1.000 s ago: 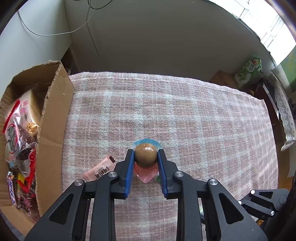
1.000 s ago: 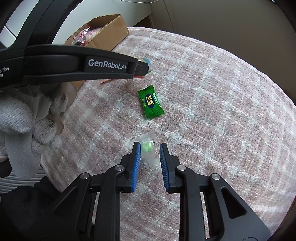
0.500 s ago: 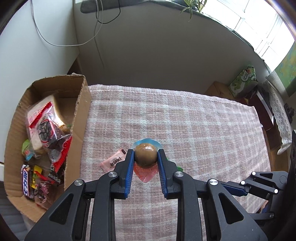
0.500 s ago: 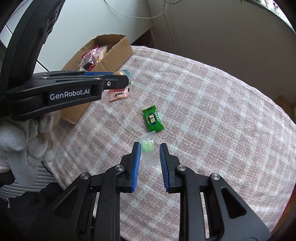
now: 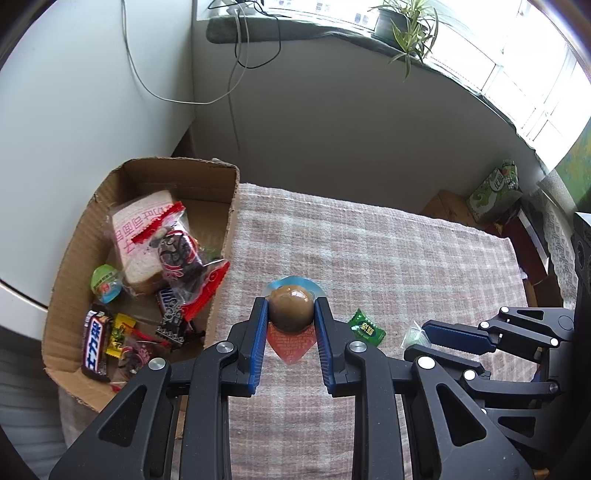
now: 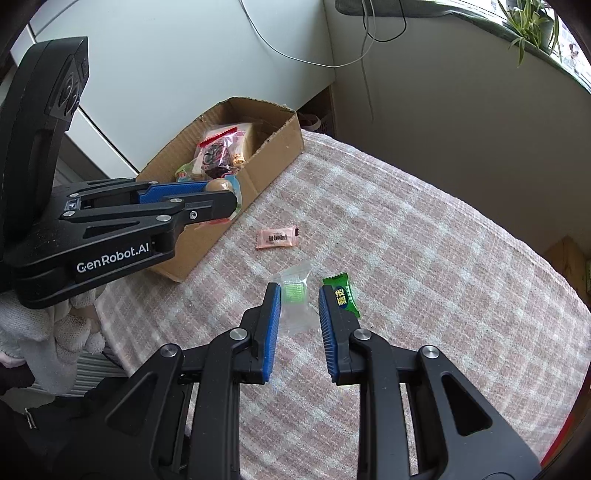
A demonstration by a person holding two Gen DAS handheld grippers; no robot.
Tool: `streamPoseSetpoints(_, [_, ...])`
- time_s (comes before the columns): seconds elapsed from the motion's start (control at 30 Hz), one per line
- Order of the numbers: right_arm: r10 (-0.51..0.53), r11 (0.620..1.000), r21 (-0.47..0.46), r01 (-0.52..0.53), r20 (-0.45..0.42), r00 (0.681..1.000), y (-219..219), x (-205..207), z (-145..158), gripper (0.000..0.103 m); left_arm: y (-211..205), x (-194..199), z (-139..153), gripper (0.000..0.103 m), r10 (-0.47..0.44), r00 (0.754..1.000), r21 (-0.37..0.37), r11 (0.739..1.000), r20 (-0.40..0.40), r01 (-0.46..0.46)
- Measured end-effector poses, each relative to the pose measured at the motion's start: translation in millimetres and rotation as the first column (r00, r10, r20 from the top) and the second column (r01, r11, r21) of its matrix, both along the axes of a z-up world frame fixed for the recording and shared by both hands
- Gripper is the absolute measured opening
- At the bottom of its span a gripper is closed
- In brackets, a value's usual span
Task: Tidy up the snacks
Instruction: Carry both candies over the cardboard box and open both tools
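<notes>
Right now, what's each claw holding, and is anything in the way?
Left gripper shut on brown jelly cup. Right gripper shut on clear candy packet. Cardboard box open, path unobstructed.

I'm looking into what reads as a lived-in room at home, not a lab or shop. The worktop (image 5: 388, 251) wears a pink checked cloth, and a worn cardboard box (image 5: 221, 229) of snacks sits at its left edge. Beyond the far edge a windowsill carries a potted spider plant (image 5: 410, 33), with loose cables (image 5: 236, 74) trailing down the plain wall. Past the right corner I see a green printed carton (image 5: 495, 192) and a lace-edged cloth (image 5: 557, 236).
</notes>
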State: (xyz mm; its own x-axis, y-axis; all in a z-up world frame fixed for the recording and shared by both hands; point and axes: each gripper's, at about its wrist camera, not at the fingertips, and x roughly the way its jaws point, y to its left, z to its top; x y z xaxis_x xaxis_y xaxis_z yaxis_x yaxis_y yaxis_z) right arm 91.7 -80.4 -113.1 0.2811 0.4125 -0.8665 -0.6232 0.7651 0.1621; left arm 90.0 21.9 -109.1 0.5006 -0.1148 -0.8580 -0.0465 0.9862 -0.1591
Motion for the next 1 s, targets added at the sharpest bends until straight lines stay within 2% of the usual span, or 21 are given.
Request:
streamPoseSetpoints(0.57, [0.137, 0.991, 0.005, -0.137, 0.035, 0.990, 80, 14, 7, 0.022, 61, -30, 2, 0.023, 0.140, 0.990, 0.007, 0.990, 0.000, -0.140])
streamPoseSetpoints(1.0, [0.224, 0.975, -0.007, -0.224, 0.020, 0.974, 153, 25, -4, 0.022, 106, -43, -13, 0.023, 0.227, 0.973, 0.010, 0.974, -0.039, -0.227])
